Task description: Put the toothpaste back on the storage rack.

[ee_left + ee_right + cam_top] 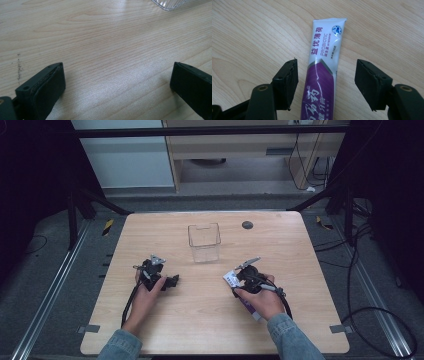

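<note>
Denim sleeves (287, 335) enter at the near edge of the table (300, 245); each hand carries a two-jaw gripper.

Right gripper (326, 82): near right of table centre, over a toothpaste tube (323, 65). Jaws apart, one on either side of the tube; bare wood visible between each pad and the tube, so no grip. Tube lies flat on the table, crimped white end pointing away from the gripper, purple part running back under it. White section carries purple lettering and the word PROBIOTIC. In the high view the white end pokes out to the left of the right gripper (243, 276), and the purple end shows just near of the hand.

Left gripper (117, 82): near left of centre, resting low at the table. Jaws wide apart, bare wood between them. A corner of ribbed clear plastic sits at the far edge of its view.

Clear box (204, 242): upright, far of both grippers, about mid-table, well apart from the tube. Contents: cannot tell.

Dark round disc (247, 225): set in the tabletop, far right of the box.
</note>
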Demonstrator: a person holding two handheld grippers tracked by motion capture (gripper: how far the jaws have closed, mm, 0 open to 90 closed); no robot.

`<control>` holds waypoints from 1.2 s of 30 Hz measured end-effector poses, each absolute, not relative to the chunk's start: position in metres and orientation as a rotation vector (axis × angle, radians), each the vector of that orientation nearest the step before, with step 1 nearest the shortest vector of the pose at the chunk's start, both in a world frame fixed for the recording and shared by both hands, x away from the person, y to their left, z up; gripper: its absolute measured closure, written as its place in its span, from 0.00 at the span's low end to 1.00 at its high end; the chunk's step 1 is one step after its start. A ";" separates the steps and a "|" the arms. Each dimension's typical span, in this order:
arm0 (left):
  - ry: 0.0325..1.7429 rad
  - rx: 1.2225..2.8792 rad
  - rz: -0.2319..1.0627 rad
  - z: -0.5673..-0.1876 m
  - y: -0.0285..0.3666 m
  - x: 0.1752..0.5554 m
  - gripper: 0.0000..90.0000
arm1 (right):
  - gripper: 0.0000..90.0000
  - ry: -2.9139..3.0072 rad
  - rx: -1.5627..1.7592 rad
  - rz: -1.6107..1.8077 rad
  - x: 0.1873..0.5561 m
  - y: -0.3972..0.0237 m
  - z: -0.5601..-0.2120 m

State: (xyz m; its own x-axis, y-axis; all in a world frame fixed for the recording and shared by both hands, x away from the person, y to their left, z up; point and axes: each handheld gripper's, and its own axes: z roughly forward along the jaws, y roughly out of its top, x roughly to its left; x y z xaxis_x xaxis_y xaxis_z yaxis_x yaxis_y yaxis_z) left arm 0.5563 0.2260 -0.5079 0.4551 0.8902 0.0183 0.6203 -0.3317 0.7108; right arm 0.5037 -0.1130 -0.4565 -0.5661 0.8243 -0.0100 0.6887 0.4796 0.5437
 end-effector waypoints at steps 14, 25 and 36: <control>1.254 2.070 0.546 -0.508 0.226 0.557 0.00 | 0.43 2.504 1.297 0.669 0.509 -0.107 -0.469; 1.253 2.070 0.545 -0.508 0.226 0.557 0.00 | 0.51 2.514 1.319 0.630 0.514 -0.102 -0.477; 1.254 2.067 0.545 -0.508 0.226 0.557 0.00 | 0.60 2.524 1.316 0.617 0.518 -0.100 -0.477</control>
